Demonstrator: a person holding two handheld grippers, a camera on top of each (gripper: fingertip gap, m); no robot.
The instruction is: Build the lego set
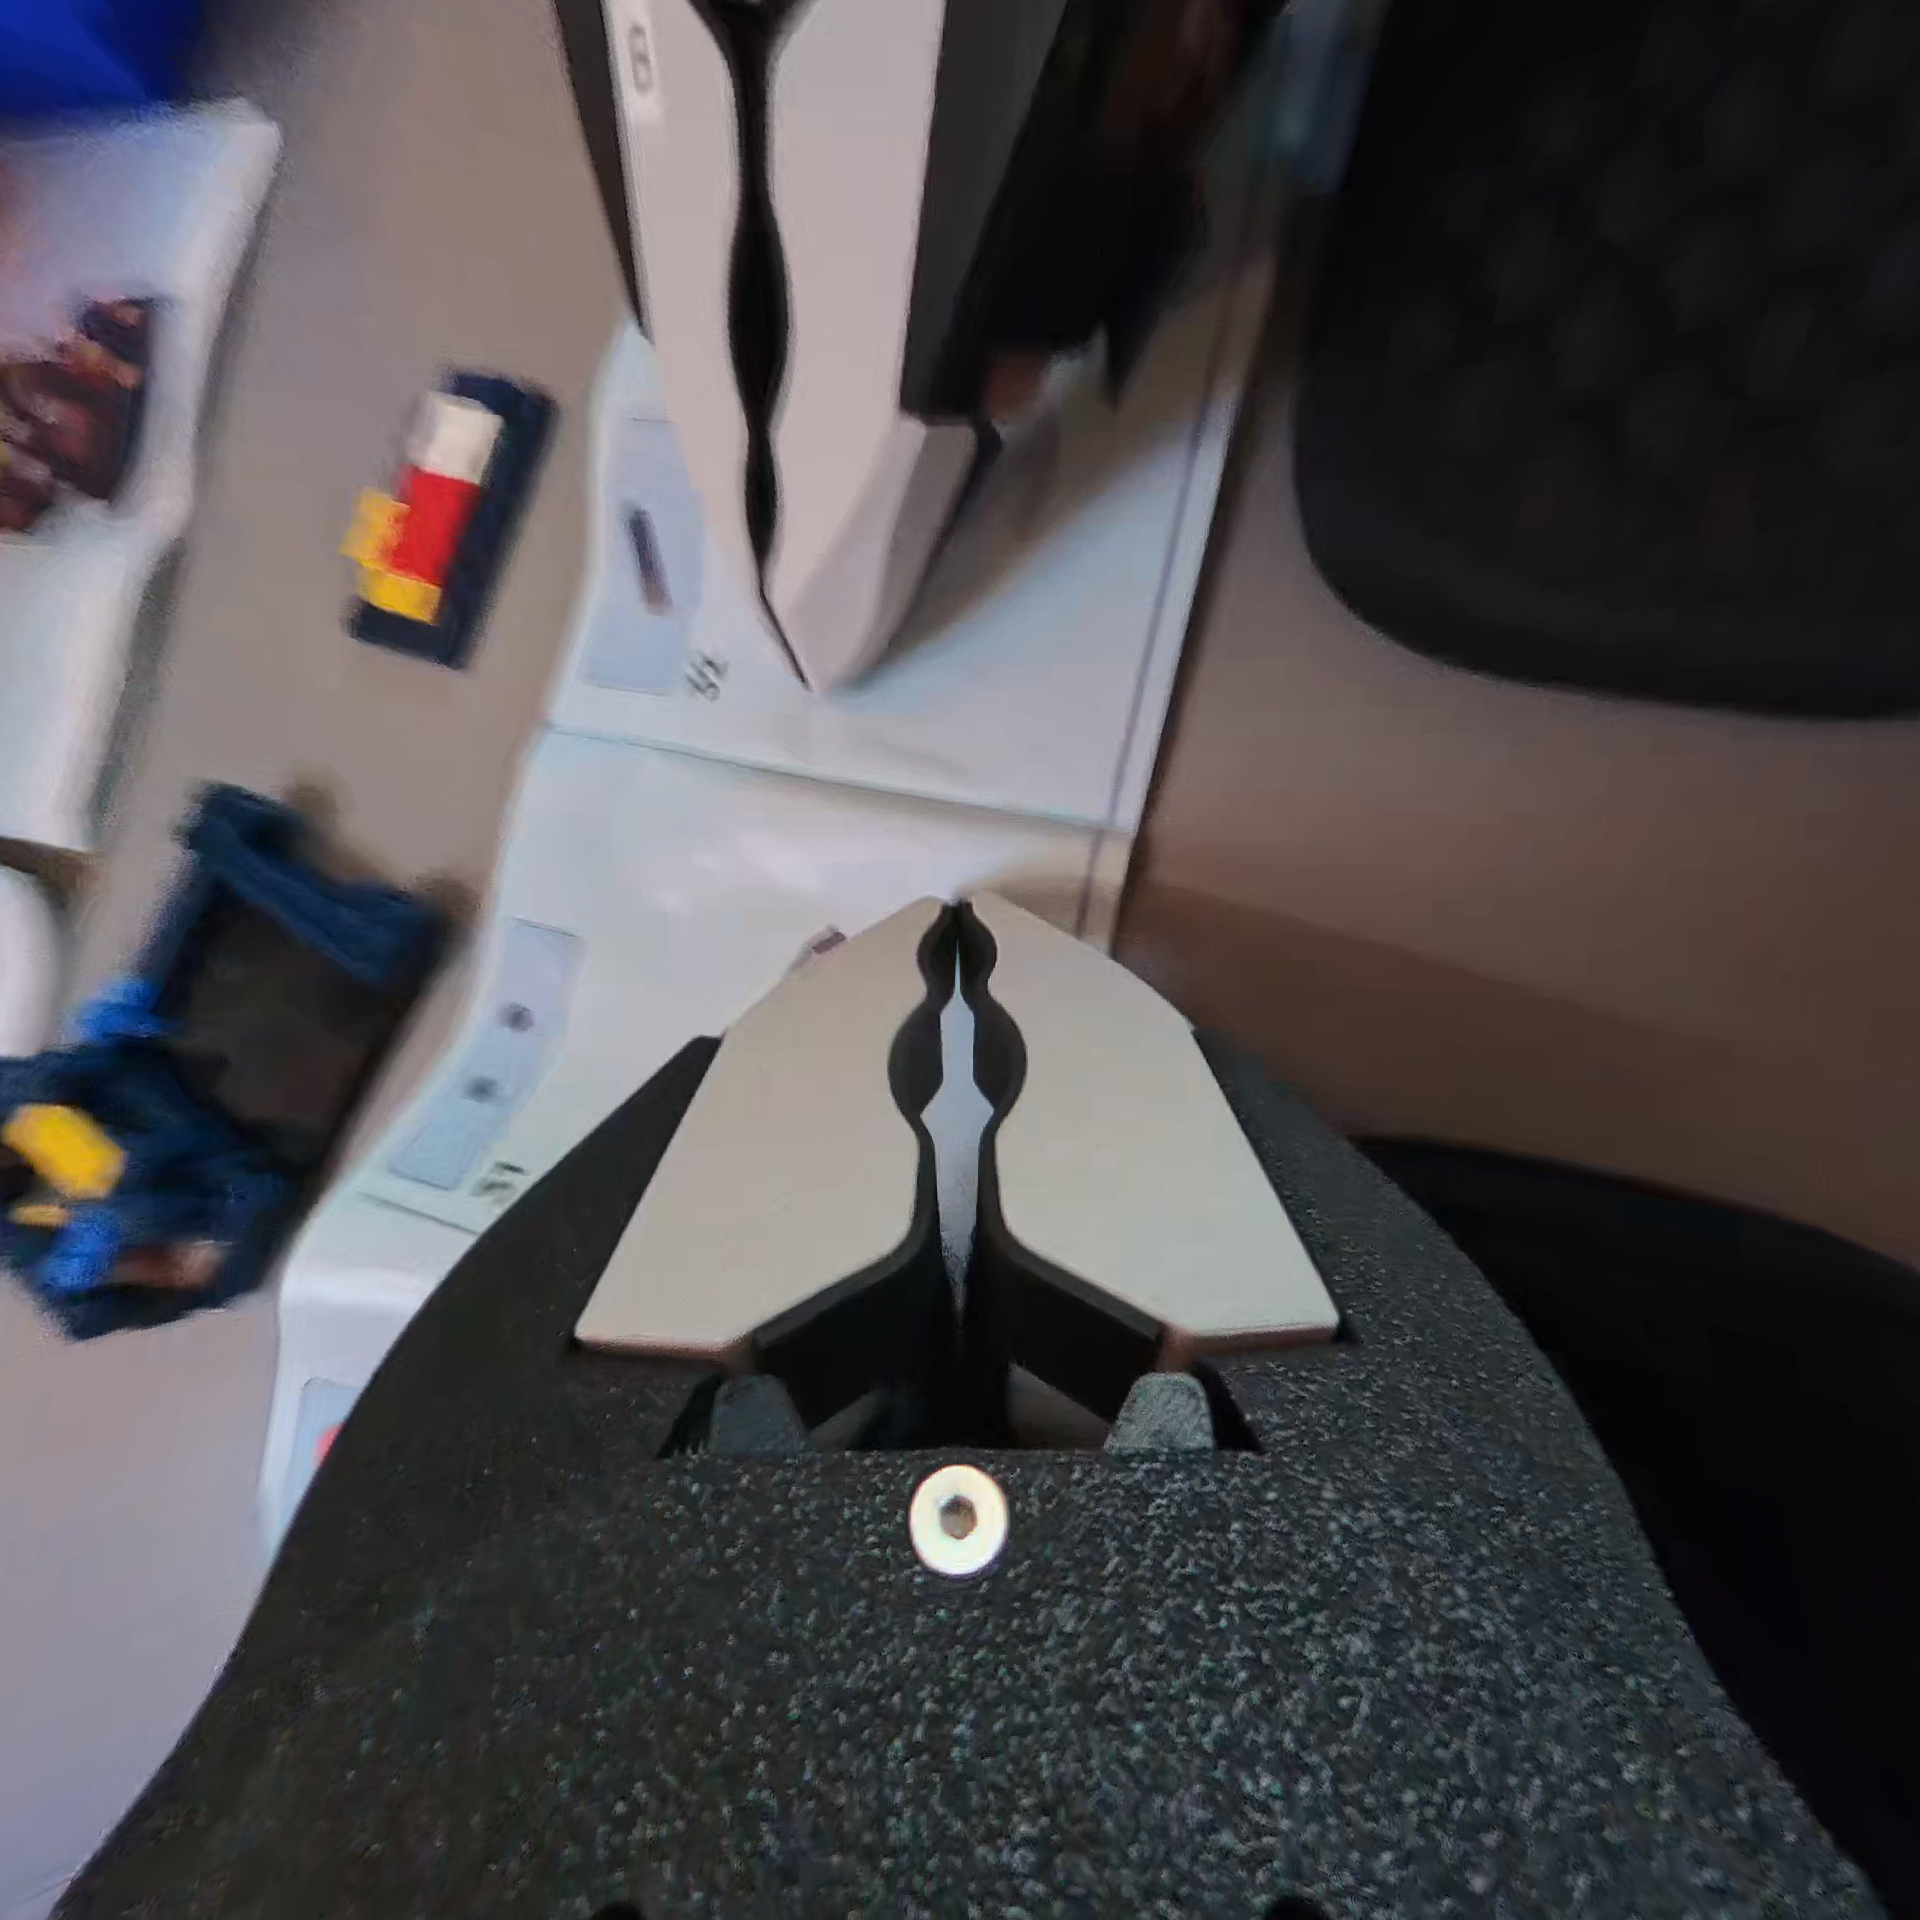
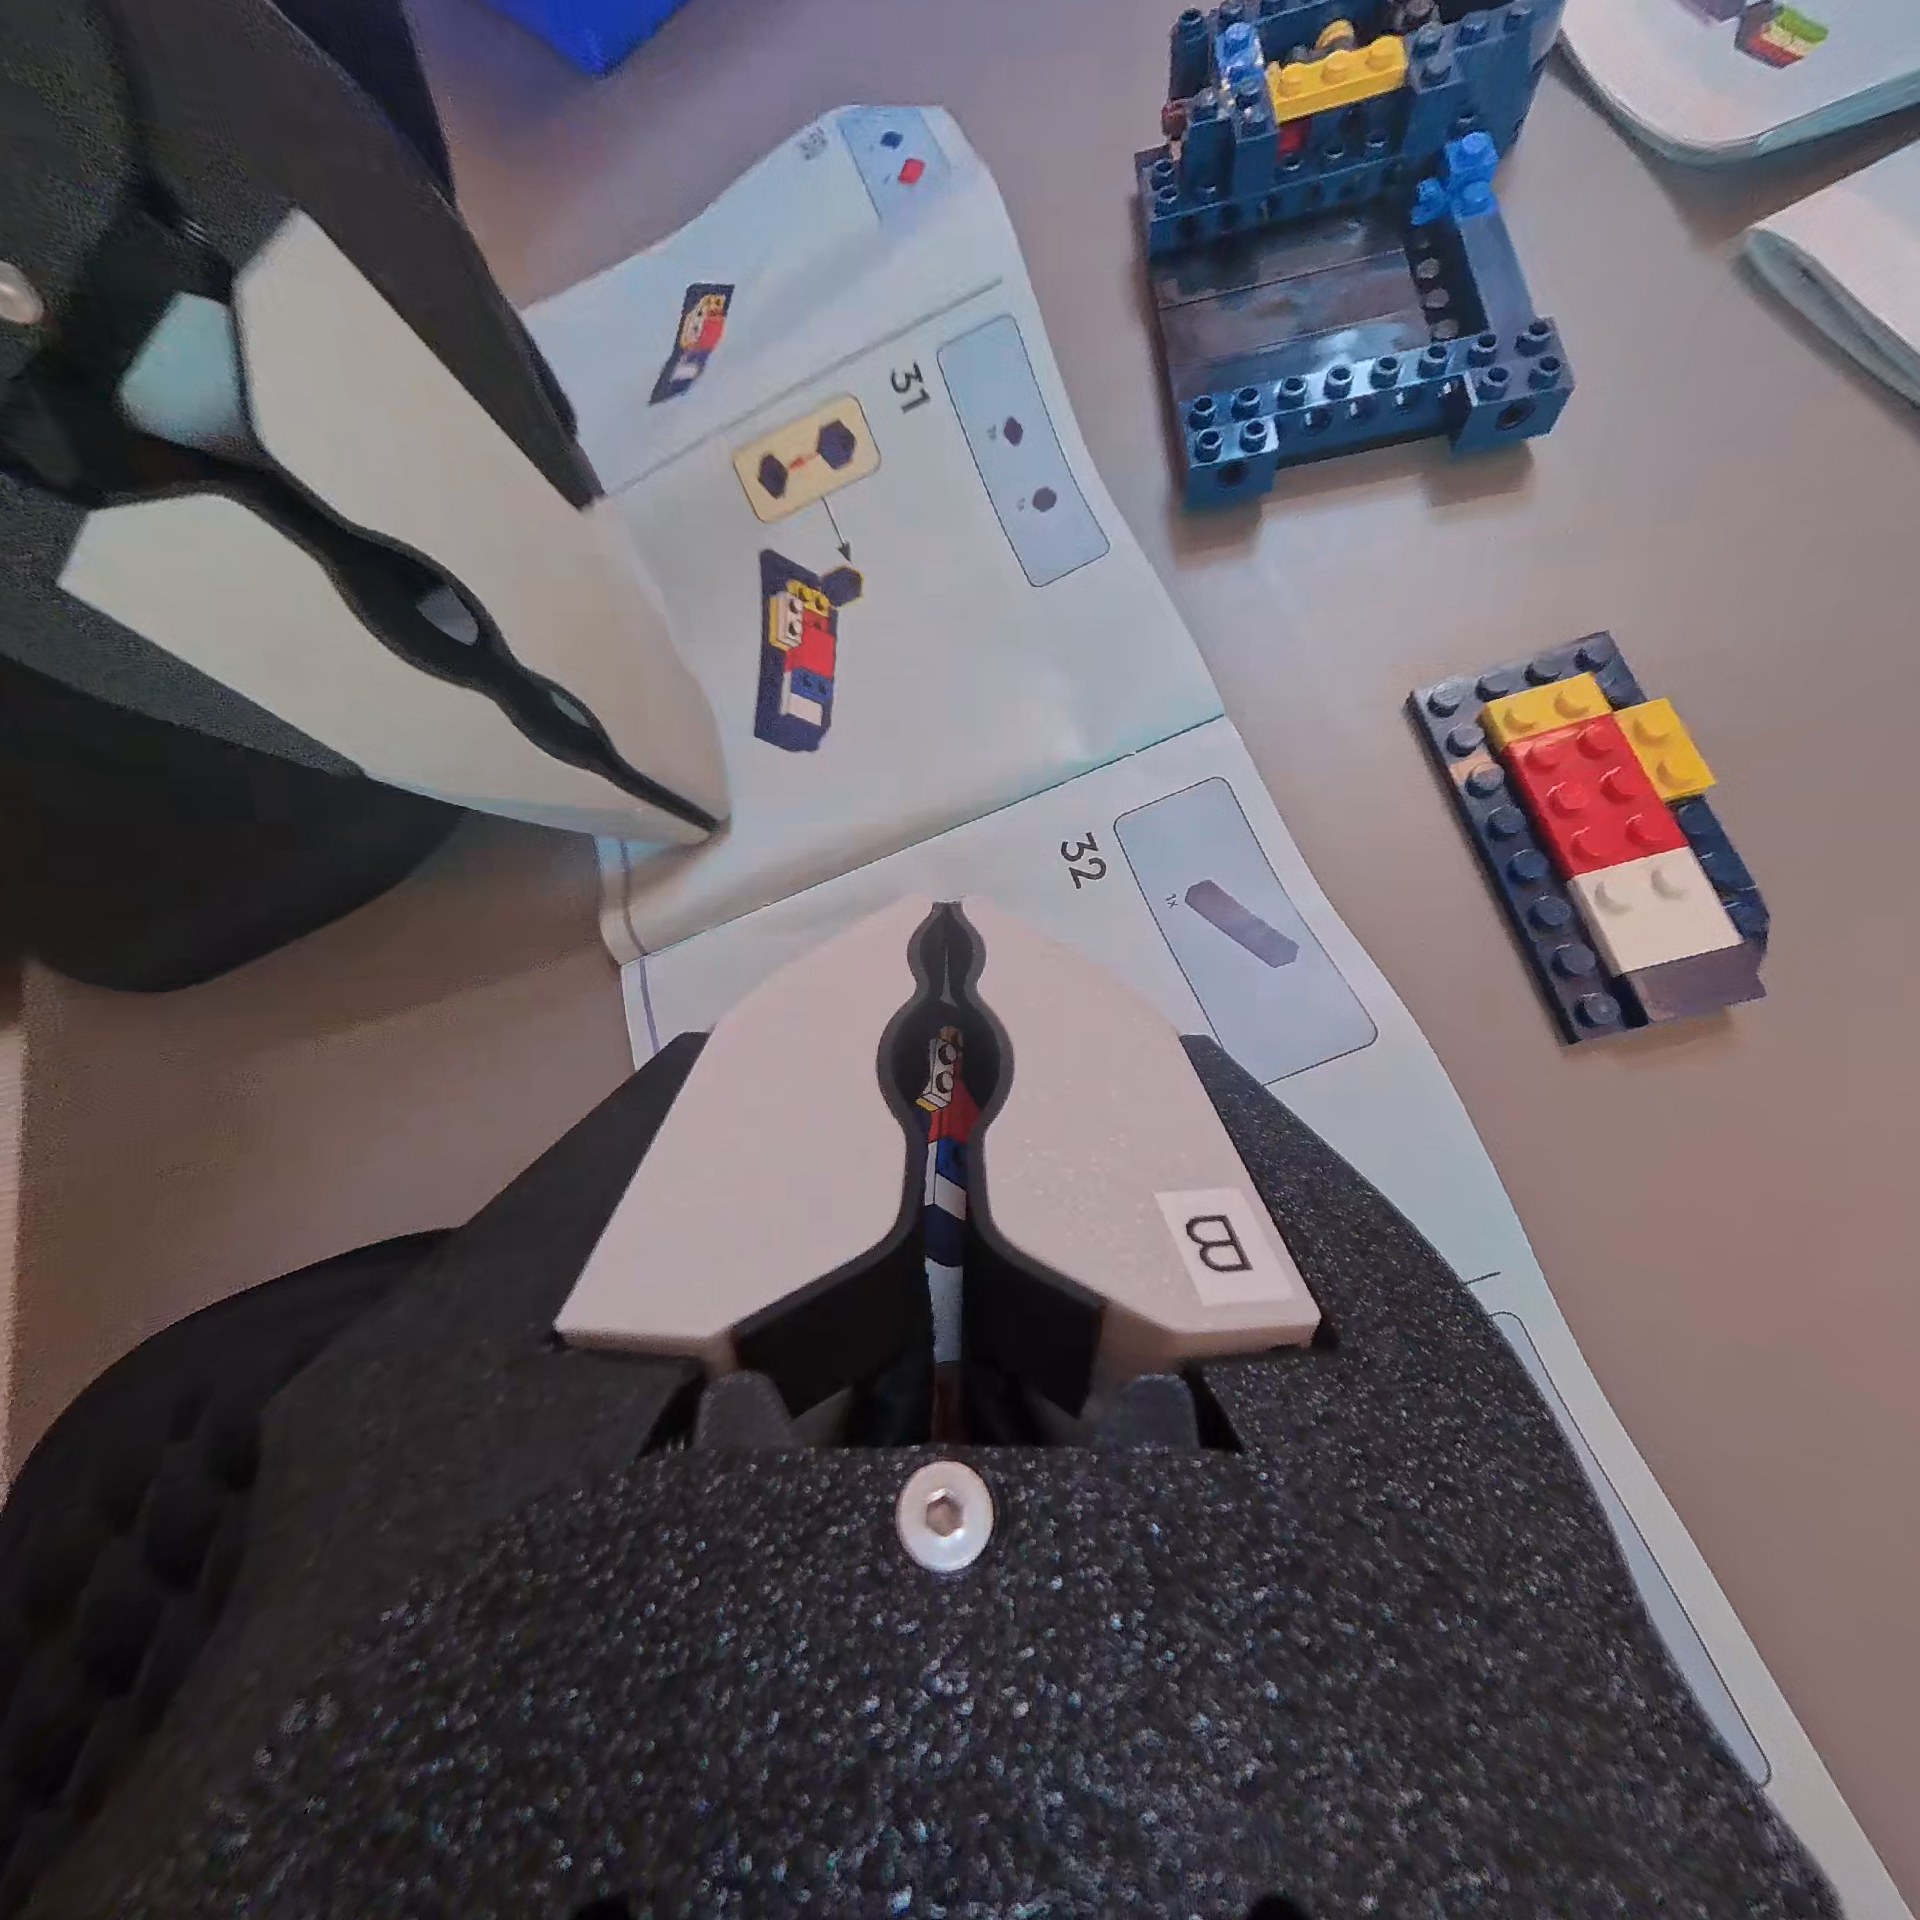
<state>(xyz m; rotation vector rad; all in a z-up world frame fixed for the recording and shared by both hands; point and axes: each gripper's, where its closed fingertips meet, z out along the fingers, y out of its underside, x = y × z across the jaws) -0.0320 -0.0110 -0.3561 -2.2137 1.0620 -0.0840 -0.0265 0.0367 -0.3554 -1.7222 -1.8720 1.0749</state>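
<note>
Pale-blue instruction booklet (image 2: 966, 644) is lying open on the tan table (image 2: 1351, 582), both grippers hovering over its pages with jaws pressed together, nothing visible between the pads. Right gripper (image 2: 948, 910) is pointing at the near page, left gripper (image 2: 717, 821) at the fold. Beside the booklet are sitting a navy plate with red, yellow and white bricks (image 2: 1590, 831) and a partly built blue brick structure (image 2: 1340, 260), both untouched.

Brick models (image 2: 1590, 831) right; bare table (image 2: 1299, 582) between.
</note>
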